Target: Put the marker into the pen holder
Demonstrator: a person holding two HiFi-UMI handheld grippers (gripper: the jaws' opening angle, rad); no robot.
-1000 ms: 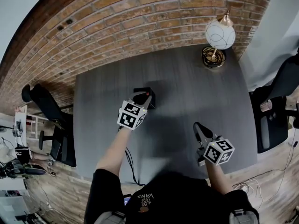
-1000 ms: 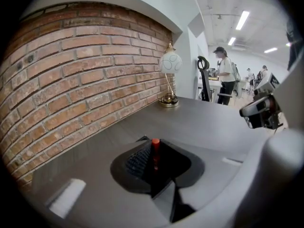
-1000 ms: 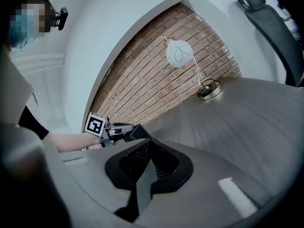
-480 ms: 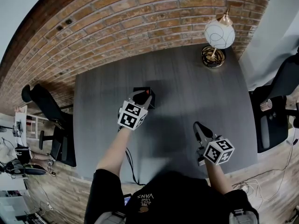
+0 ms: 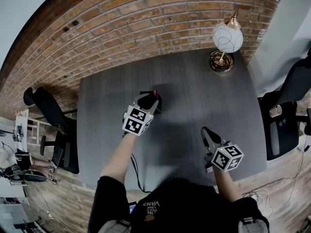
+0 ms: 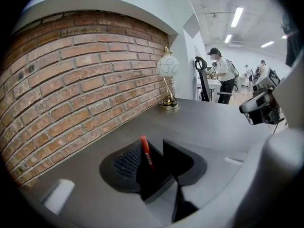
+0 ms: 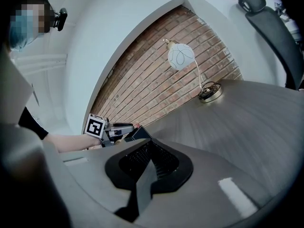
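Observation:
A black square pen holder (image 5: 158, 106) stands on the dark grey table (image 5: 194, 86), left of its middle. The red marker (image 5: 155, 93) sticks up out of it. My left gripper (image 5: 148, 100) is right over the holder. In the left gripper view the marker (image 6: 146, 152) stands between the parted jaws, close to the left ribbed pad (image 6: 124, 164), its lower end down in the holder (image 6: 157, 186). A gap separates it from the right jaw. My right gripper (image 5: 204, 130) hovers near the table's front right, shut and empty (image 7: 148, 172).
A white globe lamp (image 5: 228, 36) on a brass base (image 5: 221, 60) stands at the table's far right corner. A brick wall (image 5: 146, 28) runs behind the table. Office chairs sit off the right edge (image 5: 286, 125) and off the left edge (image 5: 46, 108).
Almost nothing. The left gripper stays at the pen holder and the marker's red end shows slightly higher above it. The right gripper has not moved.

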